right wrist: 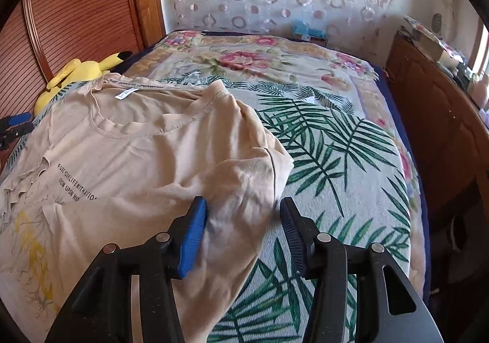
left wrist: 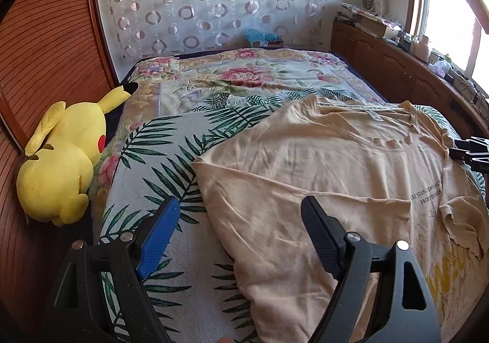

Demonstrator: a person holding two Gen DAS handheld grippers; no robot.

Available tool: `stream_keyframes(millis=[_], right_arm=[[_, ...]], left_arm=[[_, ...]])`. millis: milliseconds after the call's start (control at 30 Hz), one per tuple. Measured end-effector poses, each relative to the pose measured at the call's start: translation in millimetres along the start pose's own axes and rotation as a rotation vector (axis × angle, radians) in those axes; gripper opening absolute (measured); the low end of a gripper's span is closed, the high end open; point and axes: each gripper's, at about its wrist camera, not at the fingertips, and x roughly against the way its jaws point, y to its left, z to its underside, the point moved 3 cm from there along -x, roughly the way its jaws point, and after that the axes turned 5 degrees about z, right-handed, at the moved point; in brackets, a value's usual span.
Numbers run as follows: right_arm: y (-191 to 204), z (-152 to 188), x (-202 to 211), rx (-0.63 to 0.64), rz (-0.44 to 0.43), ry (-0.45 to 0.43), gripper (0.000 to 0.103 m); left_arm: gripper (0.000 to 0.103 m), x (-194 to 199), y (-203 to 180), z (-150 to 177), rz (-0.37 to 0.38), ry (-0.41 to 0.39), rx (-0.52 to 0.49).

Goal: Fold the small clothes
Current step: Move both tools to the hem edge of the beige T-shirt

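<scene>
A beige T-shirt [left wrist: 321, 159] with black lettering and a yellow print lies spread face up on the bed, its neck toward the far wall. My left gripper [left wrist: 240, 208] is open above the shirt's left edge, one finger over the bedspread and one over the cloth. In the right wrist view the same T-shirt [right wrist: 137, 153] has its right sleeve bunched. My right gripper [right wrist: 243, 204] is open over that side's edge, with cloth lying below the gap and no pad pressing on it. Each gripper shows at the rim of the other view: right gripper [left wrist: 470, 150], left gripper [right wrist: 15, 126].
A leaf-print bedspread [left wrist: 159, 159] covers the bed over a floral blanket [left wrist: 244, 74]. A yellow plush toy [left wrist: 61, 159] lies at the bed's left edge against a slatted wooden panel [left wrist: 45, 52]. A cluttered wooden cabinet [right wrist: 443, 129] runs along the right side under a window.
</scene>
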Motion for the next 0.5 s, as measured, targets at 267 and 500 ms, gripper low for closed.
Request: stream_keyframes(millis=[267, 500], right_arm=[[-16, -1, -19, 0.002, -0.012, -0.023, 0.062], [-15, 2, -16, 0.001, -0.009, -0.021, 0.065]], left_arm=[[0.082, -22, 17, -7, -0.017, 0.033, 0.017], [0.082, -40, 23, -11, 0.003, 0.069, 0.037]])
